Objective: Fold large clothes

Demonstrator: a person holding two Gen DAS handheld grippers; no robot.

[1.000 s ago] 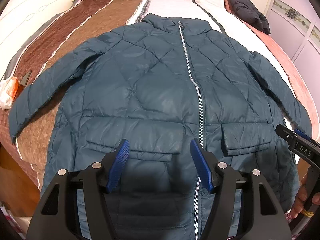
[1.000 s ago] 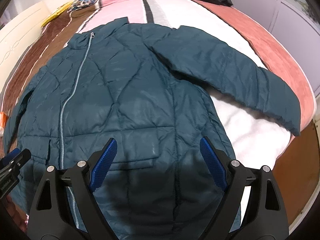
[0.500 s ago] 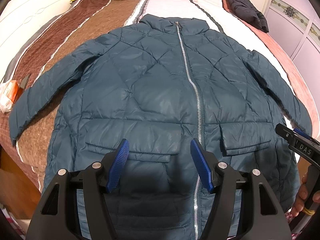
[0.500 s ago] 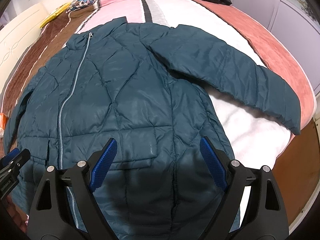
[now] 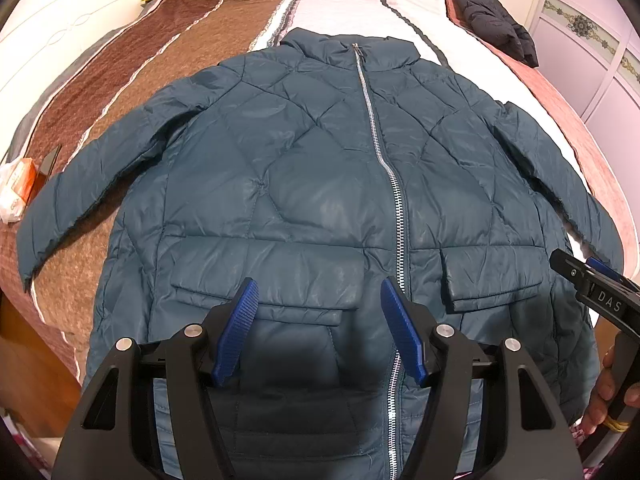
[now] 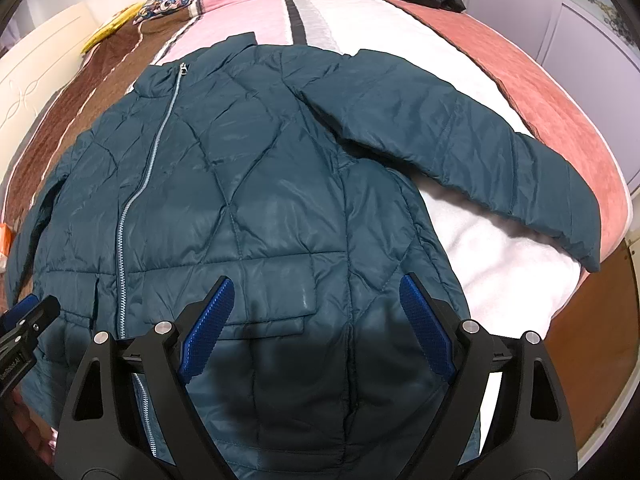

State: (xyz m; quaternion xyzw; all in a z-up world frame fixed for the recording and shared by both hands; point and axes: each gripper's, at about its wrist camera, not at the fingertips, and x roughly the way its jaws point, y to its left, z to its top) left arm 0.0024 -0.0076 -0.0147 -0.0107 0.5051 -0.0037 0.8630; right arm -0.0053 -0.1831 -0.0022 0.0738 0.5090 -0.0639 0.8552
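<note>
Nothing moved: jacket (image 5: 304, 184) flat, both grippers (image 5: 318, 330) (image 6: 316, 326) open; orange packet (image 5: 18, 188) left-view only.

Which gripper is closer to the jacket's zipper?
Left. The left gripper hangs over the zipper, which runs under one finger. The right gripper hangs over the jacket's side panel, away from it.

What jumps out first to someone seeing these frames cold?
A teal quilted jacket fills both views, spread flat and zipped on the striped bed, sleeves out to each side. Both grippers, left and right, hover open above its hem. A dark folded garment lies at the far right edge.
</note>
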